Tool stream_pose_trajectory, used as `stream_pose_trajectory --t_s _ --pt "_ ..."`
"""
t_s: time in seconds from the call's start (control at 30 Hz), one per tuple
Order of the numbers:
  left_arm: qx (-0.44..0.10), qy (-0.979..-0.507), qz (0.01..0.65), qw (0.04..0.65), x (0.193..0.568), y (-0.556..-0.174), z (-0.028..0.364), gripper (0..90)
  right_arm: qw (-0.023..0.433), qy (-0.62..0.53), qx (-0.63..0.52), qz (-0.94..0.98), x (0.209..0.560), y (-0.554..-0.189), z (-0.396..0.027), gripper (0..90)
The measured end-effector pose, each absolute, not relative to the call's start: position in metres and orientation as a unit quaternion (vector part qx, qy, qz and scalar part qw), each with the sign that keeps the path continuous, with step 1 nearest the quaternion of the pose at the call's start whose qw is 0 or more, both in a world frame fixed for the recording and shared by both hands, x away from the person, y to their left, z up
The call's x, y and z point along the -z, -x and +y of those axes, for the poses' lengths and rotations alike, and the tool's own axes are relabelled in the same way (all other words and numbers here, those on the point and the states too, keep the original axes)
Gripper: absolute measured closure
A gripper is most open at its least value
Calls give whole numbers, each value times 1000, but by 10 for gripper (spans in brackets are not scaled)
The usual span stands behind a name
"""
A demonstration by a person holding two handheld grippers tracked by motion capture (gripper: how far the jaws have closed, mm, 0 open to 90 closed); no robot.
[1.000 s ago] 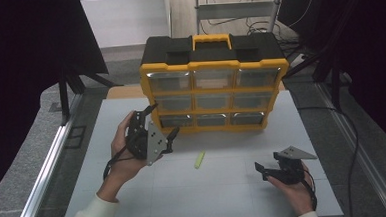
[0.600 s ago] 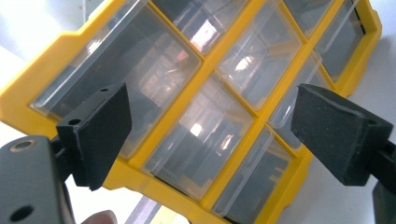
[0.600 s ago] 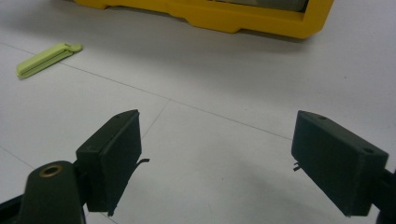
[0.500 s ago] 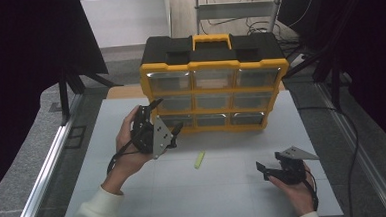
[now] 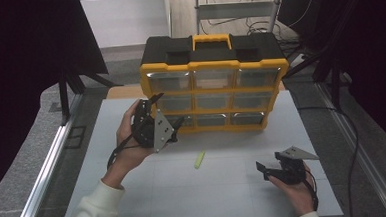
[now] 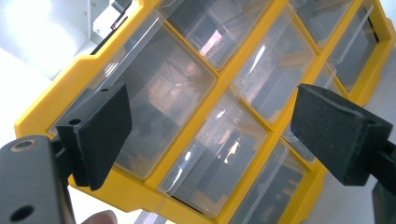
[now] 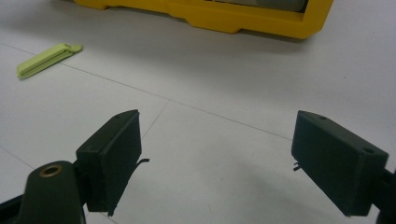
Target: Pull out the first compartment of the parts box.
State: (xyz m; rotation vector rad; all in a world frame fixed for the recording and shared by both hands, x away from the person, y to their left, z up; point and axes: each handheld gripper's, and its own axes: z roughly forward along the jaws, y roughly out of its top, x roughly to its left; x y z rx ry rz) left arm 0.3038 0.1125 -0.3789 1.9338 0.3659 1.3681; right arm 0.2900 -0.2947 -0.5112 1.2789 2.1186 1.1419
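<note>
Two grippers, jaws spread and empty: left gripper (image 5: pixel 167 114) raised close before the yellow drawer organizer (image 5: pixel 213 82) at the table's far edge, presumably aiming at a drawer; right gripper (image 5: pixel 266 170) rests aside

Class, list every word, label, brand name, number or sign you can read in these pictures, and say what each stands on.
None can be read. The yellow organiser box, its clear drawers, the green clip, both grippers and the white table carry no legible text.
</note>
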Motion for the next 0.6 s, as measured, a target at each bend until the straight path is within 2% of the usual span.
stream_pose_trajectory --t_s 0.6 --pt "-540 -748 143 358 370 -316 111 130 208 -463 -410 758 511 -290 -296 162"
